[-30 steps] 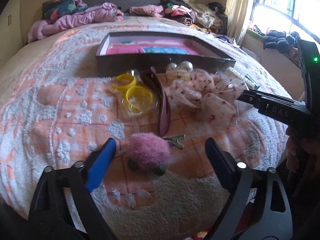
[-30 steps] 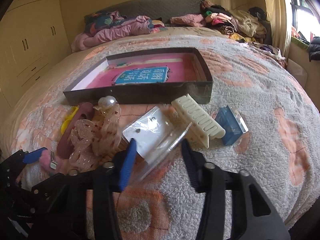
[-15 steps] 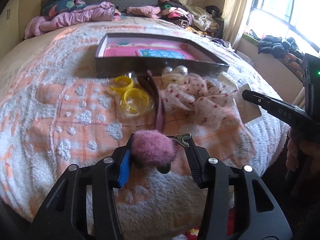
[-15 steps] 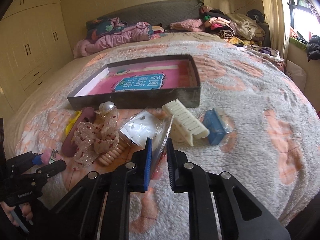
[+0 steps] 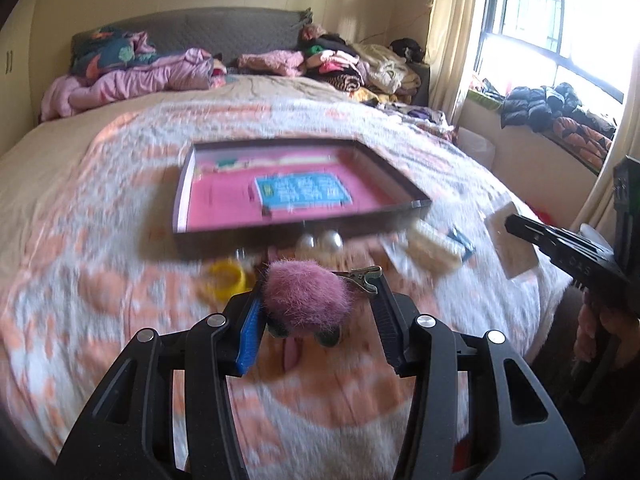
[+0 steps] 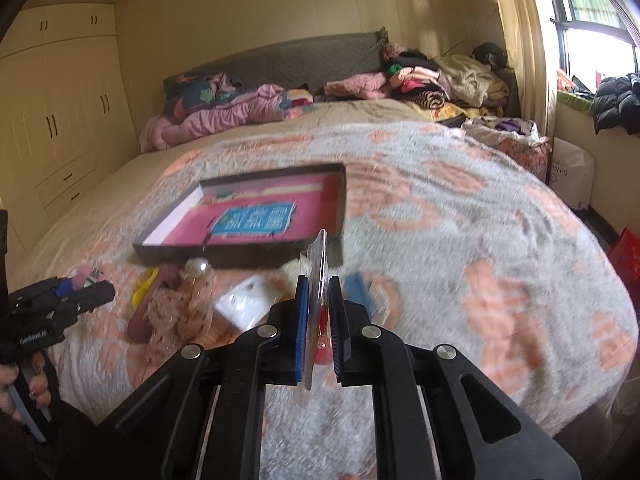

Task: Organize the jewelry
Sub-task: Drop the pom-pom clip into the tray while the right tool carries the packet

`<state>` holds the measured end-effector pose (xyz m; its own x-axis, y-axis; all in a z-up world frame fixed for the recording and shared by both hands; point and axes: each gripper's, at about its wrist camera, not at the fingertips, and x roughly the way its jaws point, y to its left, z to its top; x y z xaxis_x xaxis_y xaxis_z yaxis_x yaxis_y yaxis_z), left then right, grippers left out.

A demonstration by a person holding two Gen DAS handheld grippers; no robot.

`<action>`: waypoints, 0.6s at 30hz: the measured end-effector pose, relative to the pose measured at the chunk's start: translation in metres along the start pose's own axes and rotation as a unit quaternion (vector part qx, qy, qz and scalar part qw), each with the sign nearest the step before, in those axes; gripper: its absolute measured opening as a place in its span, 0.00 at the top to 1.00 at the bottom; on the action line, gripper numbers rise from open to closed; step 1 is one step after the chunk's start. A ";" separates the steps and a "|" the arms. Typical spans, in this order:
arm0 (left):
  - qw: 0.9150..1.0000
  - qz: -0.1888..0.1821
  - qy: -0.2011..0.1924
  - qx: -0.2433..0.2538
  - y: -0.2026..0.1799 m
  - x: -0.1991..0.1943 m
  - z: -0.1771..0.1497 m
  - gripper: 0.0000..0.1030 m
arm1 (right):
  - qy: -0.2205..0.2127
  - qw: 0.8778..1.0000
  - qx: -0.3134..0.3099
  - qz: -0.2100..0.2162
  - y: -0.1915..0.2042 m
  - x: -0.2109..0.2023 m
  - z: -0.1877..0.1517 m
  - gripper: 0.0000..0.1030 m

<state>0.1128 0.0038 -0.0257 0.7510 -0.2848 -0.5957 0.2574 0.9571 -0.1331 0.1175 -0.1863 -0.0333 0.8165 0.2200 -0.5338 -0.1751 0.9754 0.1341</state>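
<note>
Both grippers loaded, held above the bed.

Left gripper [image 5: 318, 312]: fingers clamped on a pink fluffy hair clip [image 5: 308, 298], raised off the blanket [image 5: 100, 240]. Right gripper [image 6: 319, 332]: fingers closed on a clear plastic packet [image 6: 316, 276], held edge-on. Beyond them lies the open box [image 6: 248, 218] with pink lining; yellow bangles [image 5: 228, 276], pearls [image 5: 320, 242] and a cream comb [image 5: 434, 246] lie along its near wall.

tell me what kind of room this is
Most likely a lived-in bedroom: a large bed with a fleecy blanket fills the view, folded clothes and bedding are piled against its padded headboard, and built-in wardrobe doors line the wall.
</note>
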 end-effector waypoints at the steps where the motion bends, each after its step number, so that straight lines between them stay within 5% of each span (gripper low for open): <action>1: 1.000 0.001 -0.004 0.000 0.002 0.004 0.007 0.62 | -0.004 1.000 -0.001 0.000 -0.001 0.000 0.004 0.90; 18: 0.999 0.045 -0.007 -0.028 0.061 0.076 0.075 0.62 | -0.022 0.999 -0.044 0.007 0.011 0.057 0.074 0.90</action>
<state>0.2316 0.0362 -0.0198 0.7785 -0.1982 -0.5956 0.1543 0.9801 -0.1245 0.2030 -0.1644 -0.0011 0.8371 0.2348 -0.4942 -0.2325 0.9703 0.0672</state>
